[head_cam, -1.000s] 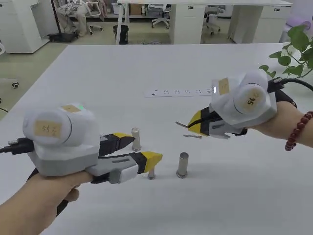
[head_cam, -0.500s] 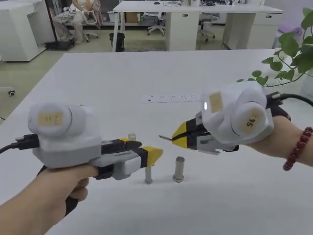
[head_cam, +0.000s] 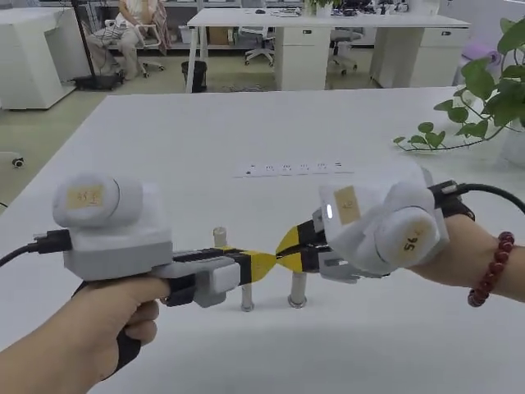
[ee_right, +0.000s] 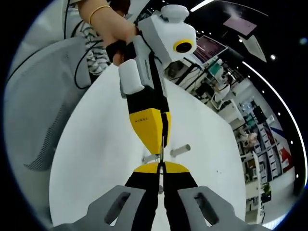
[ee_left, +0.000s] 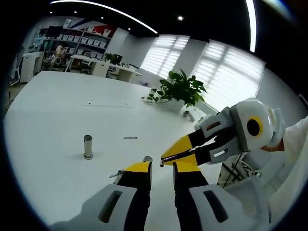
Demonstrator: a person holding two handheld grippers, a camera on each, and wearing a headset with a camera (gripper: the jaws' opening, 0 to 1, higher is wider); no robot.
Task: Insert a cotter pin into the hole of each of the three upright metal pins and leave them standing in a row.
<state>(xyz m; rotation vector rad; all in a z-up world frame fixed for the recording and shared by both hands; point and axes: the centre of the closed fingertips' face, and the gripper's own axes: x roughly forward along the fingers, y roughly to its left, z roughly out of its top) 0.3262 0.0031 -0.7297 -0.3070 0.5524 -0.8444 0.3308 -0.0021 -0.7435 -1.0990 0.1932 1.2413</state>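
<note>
1. Cotter pin (ee_right: pixel 162 146): clamped in closed right tool (ee_right: pixel 161 167), over desk (head_cam: pixel 205 148), poking at left tool (ee_left: pixel 162 166) tips.
2. Left tool: narrow gap, metal pin (ee_left: pixel 147 159) top at tips; cannot tell if gripped.
3. Other metal pins (head_cam: pixel 297 289) (head_cam: pixel 220 238): upright on desk nearby.

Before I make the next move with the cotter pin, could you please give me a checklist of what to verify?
1. Right gripper shut on the cotter pin: ok.
2. Left gripper steadying a metal pin: not ok, its jaws stand apart with nothing between them.
3. Far pin, near-left pin and near-right pin upright: ok.
4. Cotter pin tip lined up with a hole: cannot tell, the holes are too small to see.
5. Spare cotter pin lying on the table: ok.
</note>
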